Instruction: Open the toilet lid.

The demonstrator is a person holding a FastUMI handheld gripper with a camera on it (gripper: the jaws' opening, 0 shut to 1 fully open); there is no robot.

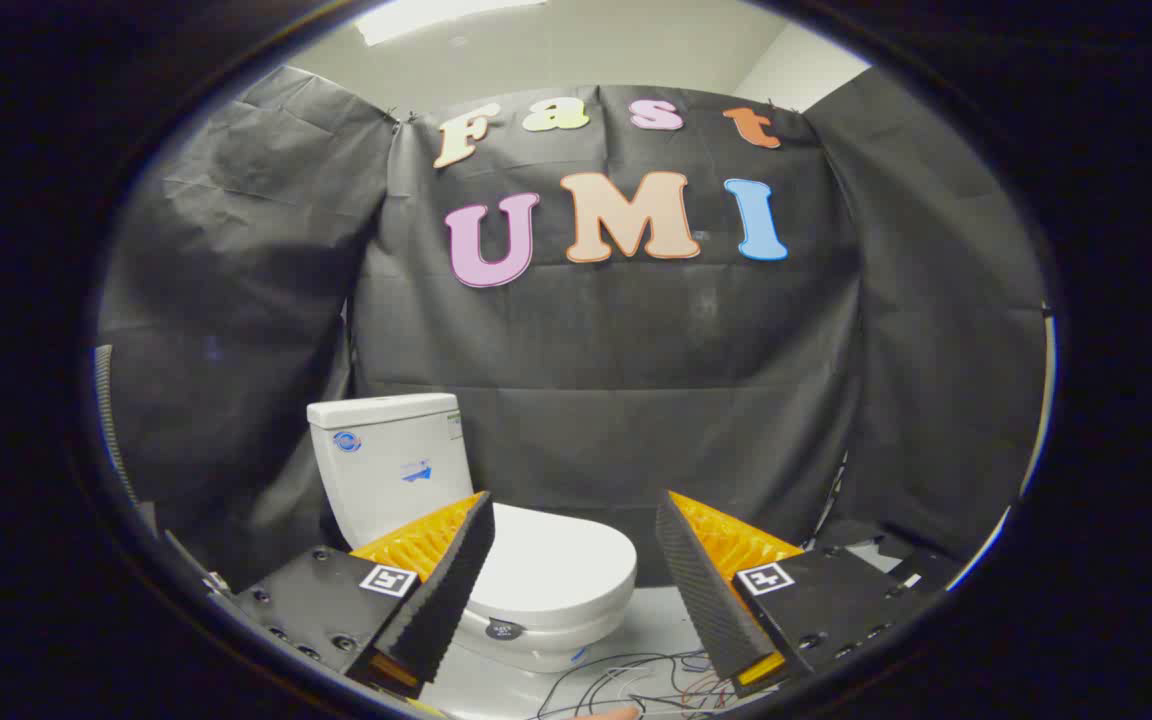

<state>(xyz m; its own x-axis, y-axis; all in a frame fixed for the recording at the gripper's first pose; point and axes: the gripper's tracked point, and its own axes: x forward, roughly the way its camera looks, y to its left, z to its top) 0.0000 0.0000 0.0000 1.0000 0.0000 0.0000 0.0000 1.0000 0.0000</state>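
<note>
A white toilet stands on the floor ahead, its lid (558, 565) lying flat and closed over the bowl. Its tank (388, 462) rises behind and to the left, against the black cloth wall. My gripper (576, 520) is open, fingers spread wide with nothing between them. The left finger (441, 590) overlaps the lid's left side in the view; the right finger (701, 585) stands to the right of the bowl. The lid's front edge shows in the gap between the fingers, some way beyond the tips.
Loose thin wires (636, 685) lie on the pale floor (671, 625) just in front of the toilet. Black cloth walls close in behind and on both sides.
</note>
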